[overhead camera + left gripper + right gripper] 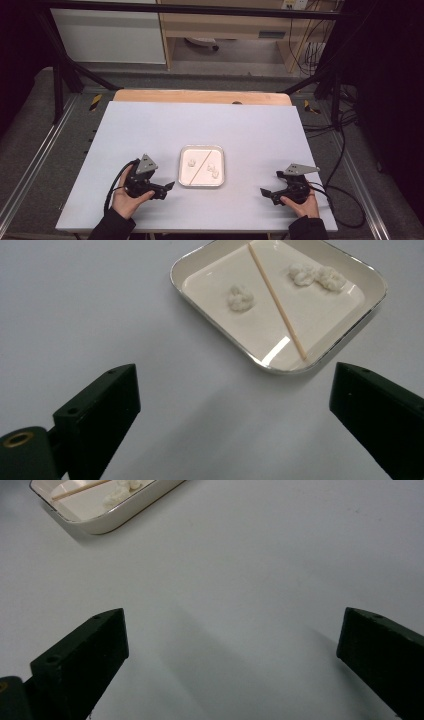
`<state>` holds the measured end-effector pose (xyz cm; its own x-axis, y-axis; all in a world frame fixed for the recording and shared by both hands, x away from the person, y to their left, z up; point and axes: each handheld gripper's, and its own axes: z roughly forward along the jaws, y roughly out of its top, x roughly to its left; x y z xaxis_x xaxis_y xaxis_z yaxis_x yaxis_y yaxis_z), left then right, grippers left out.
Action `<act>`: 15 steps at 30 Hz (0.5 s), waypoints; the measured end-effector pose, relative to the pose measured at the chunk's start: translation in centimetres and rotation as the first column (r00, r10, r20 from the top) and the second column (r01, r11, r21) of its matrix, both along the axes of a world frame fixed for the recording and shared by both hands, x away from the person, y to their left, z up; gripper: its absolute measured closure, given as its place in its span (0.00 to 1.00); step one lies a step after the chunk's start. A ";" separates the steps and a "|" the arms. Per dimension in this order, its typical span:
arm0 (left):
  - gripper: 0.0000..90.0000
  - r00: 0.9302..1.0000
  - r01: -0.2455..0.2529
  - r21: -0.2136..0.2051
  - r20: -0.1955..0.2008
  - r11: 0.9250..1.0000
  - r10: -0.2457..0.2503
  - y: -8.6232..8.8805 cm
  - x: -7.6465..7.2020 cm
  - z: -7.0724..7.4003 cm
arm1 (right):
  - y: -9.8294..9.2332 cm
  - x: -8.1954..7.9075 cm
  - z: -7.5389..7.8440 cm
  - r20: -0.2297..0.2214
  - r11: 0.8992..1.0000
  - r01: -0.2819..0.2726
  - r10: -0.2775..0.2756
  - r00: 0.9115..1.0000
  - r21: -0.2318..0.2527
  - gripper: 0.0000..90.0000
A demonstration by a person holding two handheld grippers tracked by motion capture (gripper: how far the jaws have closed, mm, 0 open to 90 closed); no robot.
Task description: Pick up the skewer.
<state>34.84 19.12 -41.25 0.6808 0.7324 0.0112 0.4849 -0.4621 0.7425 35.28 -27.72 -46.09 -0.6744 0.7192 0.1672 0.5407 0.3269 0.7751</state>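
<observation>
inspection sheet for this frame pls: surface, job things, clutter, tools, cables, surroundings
Surface: white table top, bare apart from the tray; wooden edge at the far side.
Job's things: square cream tray near the middle; thin wooden stick lies diagonally in it; three white lumps, one on one side of the stick, two touching on the other.
Clutter: nothing seen.
Tools: left tool and right tool flank the tray, jaws wide apart, holding nothing.
Cables: black cable loops from the left tool; another trails from the right.
Surroundings: dark frame, grey floor, wooden furniture and wall cables behind.
</observation>
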 end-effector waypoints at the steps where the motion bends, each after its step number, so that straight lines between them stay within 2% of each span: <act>1: 0.07 1.000 0.002 0.002 0.001 1.000 -0.002 -0.2 0.1 0.1 | 0.0 0.0 0.0 0.000 1.000 -0.001 0.001 1.000 -0.002 0.01; 9: 0.10 1.000 0.008 0.004 -0.013 1.000 -0.008 -2.3 0.7 0.3 | 0.0 0.0 0.0 0.001 1.000 -0.001 0.001 1.000 -0.006 0.01; 15: 0.20 1.000 0.007 0.014 -0.015 1.000 -0.007 -3.7 1.1 0.3 | 0.0 0.0 0.0 -0.001 1.000 -0.003 0.003 1.000 -0.009 0.01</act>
